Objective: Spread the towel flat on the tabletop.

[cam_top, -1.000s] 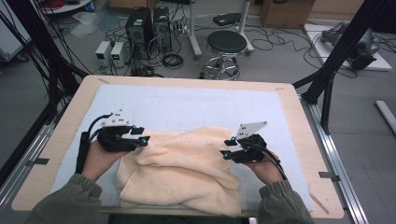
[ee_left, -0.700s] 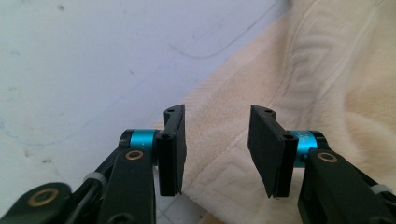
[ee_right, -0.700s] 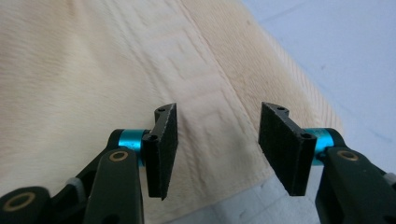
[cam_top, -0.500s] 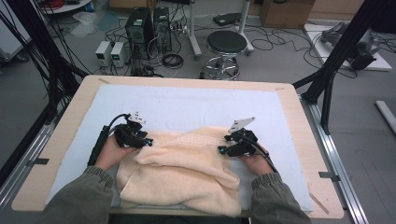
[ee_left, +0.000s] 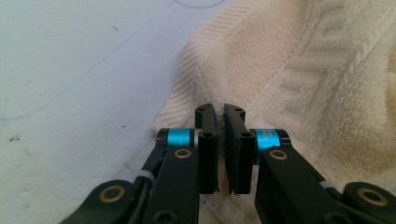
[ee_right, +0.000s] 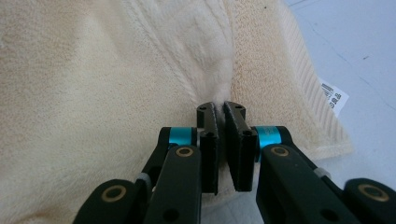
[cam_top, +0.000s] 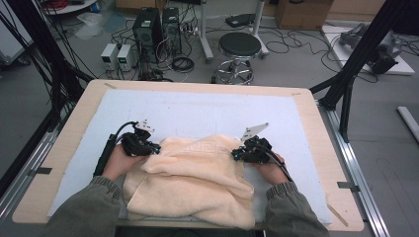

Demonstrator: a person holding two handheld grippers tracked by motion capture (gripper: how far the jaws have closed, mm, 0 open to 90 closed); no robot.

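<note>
My left gripper (ee_left: 220, 122) has just closed; its pads clamp a ribbed edge fold of the towel (cam_top: 192, 182). My right gripper (ee_right: 221, 120) has likewise just closed, pinching a fold near the white tag (ee_right: 334, 96). One cream towel, two grippers. The towel lies rumpled at the table's (cam_top: 316, 123) six o'clock, its long axis running nine to three.

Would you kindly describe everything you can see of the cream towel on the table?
The towel is cream terry cloth, folded in loose layers, with a ribbed hem, a woven border band and a small white printed label at one corner. It lies rumpled on the white mat at the near side of the table. The left gripper and right gripper have just closed, each pinching a fold at its far corners.
</note>
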